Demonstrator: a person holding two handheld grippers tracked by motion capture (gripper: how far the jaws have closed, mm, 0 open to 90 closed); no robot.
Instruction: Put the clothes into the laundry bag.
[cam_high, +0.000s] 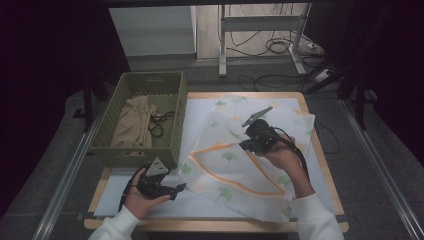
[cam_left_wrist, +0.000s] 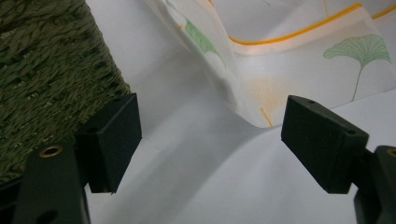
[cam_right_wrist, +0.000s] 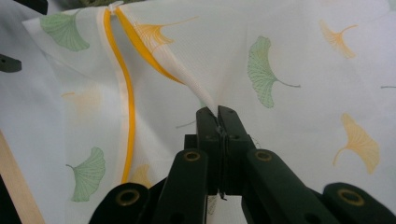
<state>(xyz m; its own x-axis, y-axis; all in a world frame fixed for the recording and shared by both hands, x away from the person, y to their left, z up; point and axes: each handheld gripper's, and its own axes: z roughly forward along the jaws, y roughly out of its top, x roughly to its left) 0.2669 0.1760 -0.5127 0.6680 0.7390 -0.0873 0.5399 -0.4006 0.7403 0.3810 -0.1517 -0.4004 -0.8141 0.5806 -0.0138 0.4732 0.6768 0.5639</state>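
Right gripper (cam_right_wrist: 217, 111) jaws clamped on white ginkgo-leaf-print mesh bag with orange zipper (cam_high: 235, 165), lifting fold. Left gripper (cam_left_wrist: 210, 135) jaws apart, beside green woven basket (cam_left_wrist: 42, 65), near bag's corner.

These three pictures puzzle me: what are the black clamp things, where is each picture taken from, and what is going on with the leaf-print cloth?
A person sits at a table holding a hand-held gripper in each hand: a two-jaw clamp. The high view looks down from above. Each of the other two pictures comes from a camera riding on one gripper, looking along its black jaws.

The right hand-held gripper is shut on a fold of the white cloth, which has green and orange leaves and an orange border, and lifts it. The left hand-held gripper is open, empty, pointing toward the cloth's near corner. Beside it stands a green woven basket holding a beige fabric item.
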